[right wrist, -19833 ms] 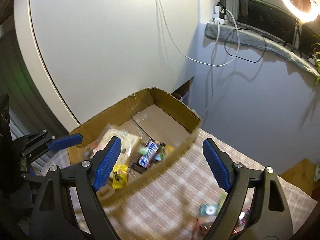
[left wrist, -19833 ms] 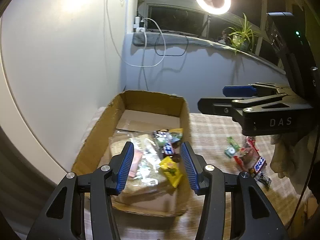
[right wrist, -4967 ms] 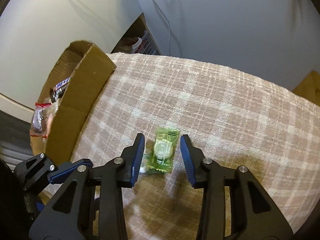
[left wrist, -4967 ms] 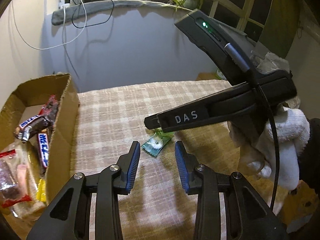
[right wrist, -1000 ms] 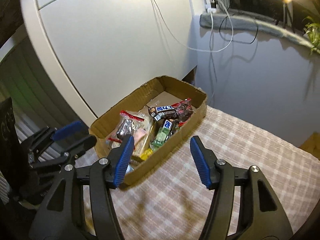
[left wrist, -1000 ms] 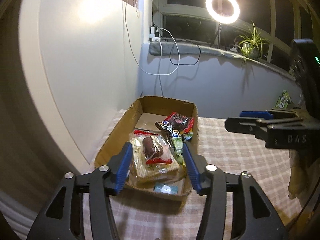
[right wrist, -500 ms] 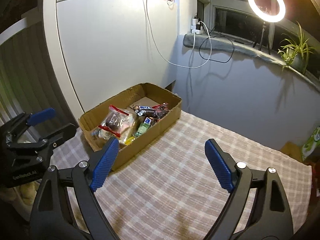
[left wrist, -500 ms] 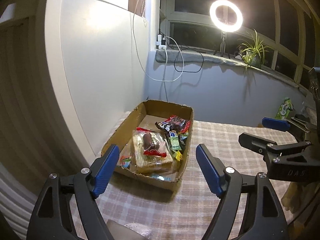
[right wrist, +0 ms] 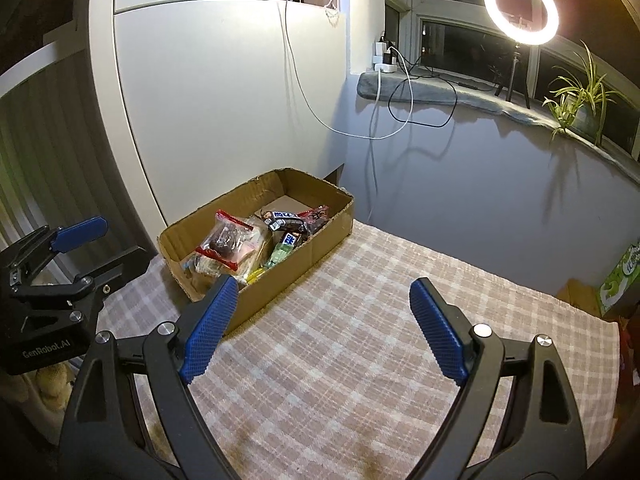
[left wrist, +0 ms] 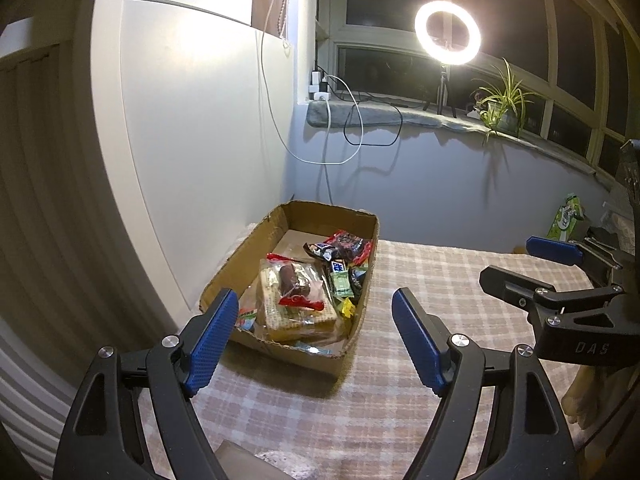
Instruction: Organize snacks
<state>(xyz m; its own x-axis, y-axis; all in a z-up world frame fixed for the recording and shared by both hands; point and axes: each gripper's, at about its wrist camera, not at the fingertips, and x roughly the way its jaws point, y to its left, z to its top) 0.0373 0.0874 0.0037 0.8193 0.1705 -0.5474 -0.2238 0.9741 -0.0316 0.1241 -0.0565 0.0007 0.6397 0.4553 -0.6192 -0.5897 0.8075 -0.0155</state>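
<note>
Apparently the sorting is finishing: both tongs are hanging wide apart and gripping nothing, pulled back above the worktop [right wrist: 360, 340], likely because no loose snack is showing on its checked cloth. The left tongs [left wrist: 312, 336] are framing the near end of the box [left wrist: 224, 276] just ahead of them. The box is lying with its long axis running away from those tongs toward the back wall, and the snacks [left wrist: 296, 280] are sitting packed inside it. The right tongs [right wrist: 318, 330] are hovering over bare cloth, the box ahead and to their left.
</note>
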